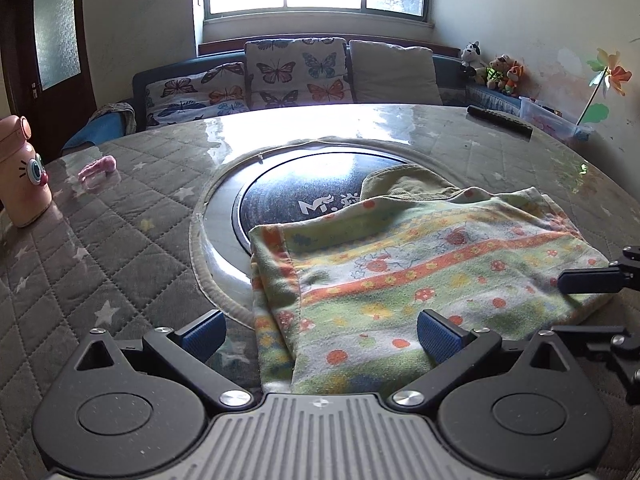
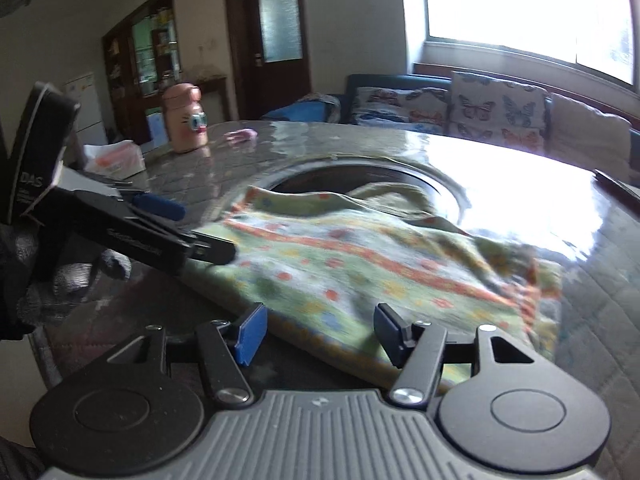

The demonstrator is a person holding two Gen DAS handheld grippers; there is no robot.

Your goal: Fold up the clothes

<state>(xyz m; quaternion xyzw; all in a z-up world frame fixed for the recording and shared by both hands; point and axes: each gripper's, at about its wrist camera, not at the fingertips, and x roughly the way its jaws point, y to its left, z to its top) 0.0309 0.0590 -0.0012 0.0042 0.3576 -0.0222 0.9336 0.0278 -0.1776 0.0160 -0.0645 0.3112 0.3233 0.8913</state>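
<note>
1. Blue-padded left gripper (image 1: 320,334), fingers apart, near edge of cloth between them, nothing clamped.
2. Right gripper (image 2: 320,332), fingers also apart, over cloth edge; view blurred.
3. One patterned cloth (image 1: 420,264), green/orange, folded flat on round table (image 1: 120,216), partly over dark centre disc (image 1: 292,188) printed "M".
4. One pink bottle (image 1: 22,172), one pink clip (image 1: 98,168), one black remote (image 1: 500,120).
5. Three butterfly cushions (image 1: 296,72), three plush toys (image 1: 492,68) far back.
</note>
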